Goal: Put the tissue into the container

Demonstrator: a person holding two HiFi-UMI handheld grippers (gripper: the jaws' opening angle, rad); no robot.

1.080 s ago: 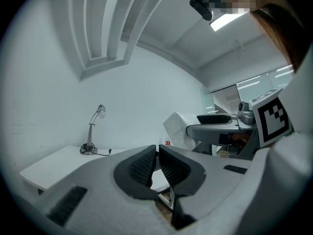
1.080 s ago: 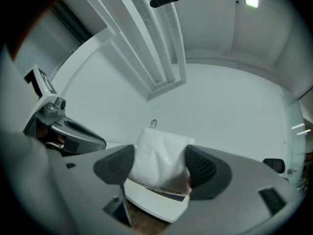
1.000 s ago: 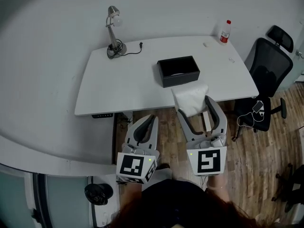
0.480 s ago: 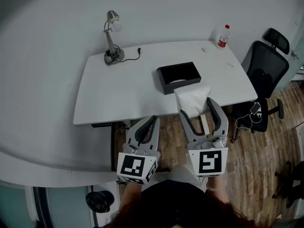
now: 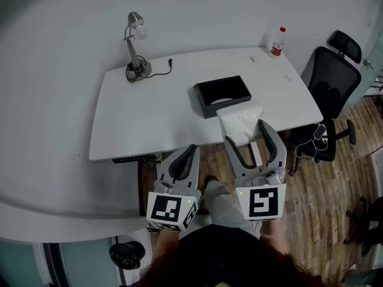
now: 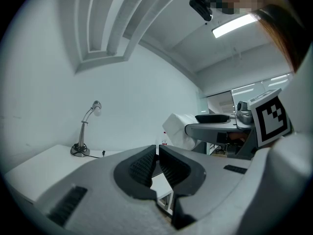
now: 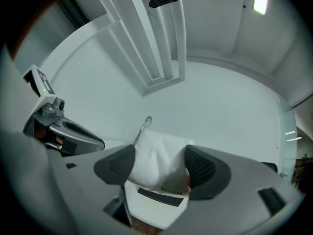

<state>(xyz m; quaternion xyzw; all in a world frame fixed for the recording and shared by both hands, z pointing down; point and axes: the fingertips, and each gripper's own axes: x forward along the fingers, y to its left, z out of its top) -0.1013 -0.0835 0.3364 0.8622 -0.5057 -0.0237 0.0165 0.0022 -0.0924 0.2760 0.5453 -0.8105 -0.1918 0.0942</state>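
- Desk lamp (image 5: 133, 46): upright at the far left corner of the white table (image 5: 149, 112), with its black cord (image 5: 160, 66) lying beside the base.
- Red-capped bottle (image 5: 276, 41): upright at the table's far right corner.
- Black office chair (image 5: 332, 82): beside the table's right end, on a wood floor (image 5: 323, 202).

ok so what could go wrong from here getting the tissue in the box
1. The tissue is soft and bulges between the right gripper jaws, so it may slip or sag on the way over.
2. It looks nearly as wide as the container opening, so an edge could catch on the rim.
3. The left gripper is shut and short of the table, so a nudge might slide the container.
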